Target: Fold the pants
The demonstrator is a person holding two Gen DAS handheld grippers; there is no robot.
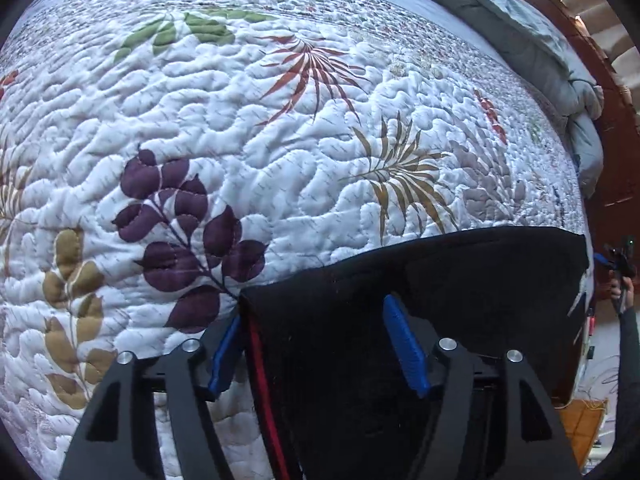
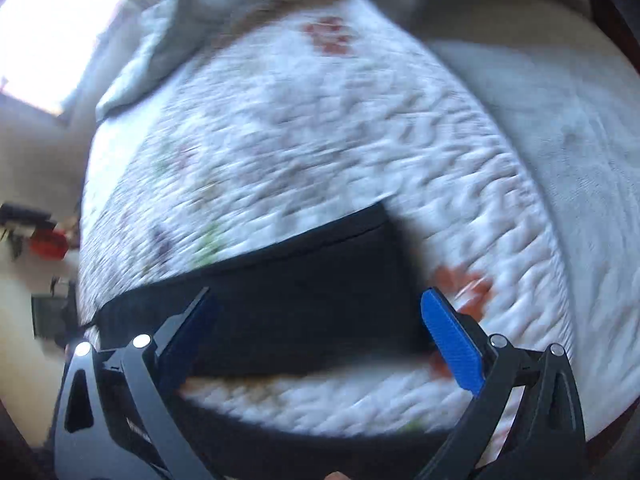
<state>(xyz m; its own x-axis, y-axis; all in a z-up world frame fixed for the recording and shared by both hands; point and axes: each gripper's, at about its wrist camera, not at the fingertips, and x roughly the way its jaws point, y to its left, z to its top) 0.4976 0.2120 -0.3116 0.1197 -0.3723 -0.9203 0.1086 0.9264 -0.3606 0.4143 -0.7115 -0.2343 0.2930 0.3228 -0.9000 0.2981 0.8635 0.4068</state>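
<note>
Black pants (image 1: pixel 460 276) with a red side stripe (image 1: pixel 260 364) lie folded on a white quilt (image 1: pixel 248 120). My left gripper (image 1: pixel 312 308) points down over their near-left corner. Its left blue pad (image 1: pixel 226 356) sits just outside the striped edge and its right pad (image 1: pixel 404 344) rests on the black cloth. A wide gap remains, so the cloth is spanned but not pinched. In the blurred right wrist view my right gripper (image 2: pixel 320 294) stands wide open above the same pants (image 2: pixel 304 304), with nothing held. That gripper (image 1: pixel 619 260) also shows small at the right edge of the left wrist view.
The quilt carries purple, brown, green and red leaf prints. A grey-blue blanket (image 1: pixel 532 40) is bunched along the far side, against dark wooden furniture (image 1: pixel 608 128). A hand and dark sleeve (image 1: pixel 630 320) show at the right. A bright window (image 2: pixel 52 28) and red clutter (image 2: pixel 48 242) lie beyond the bed.
</note>
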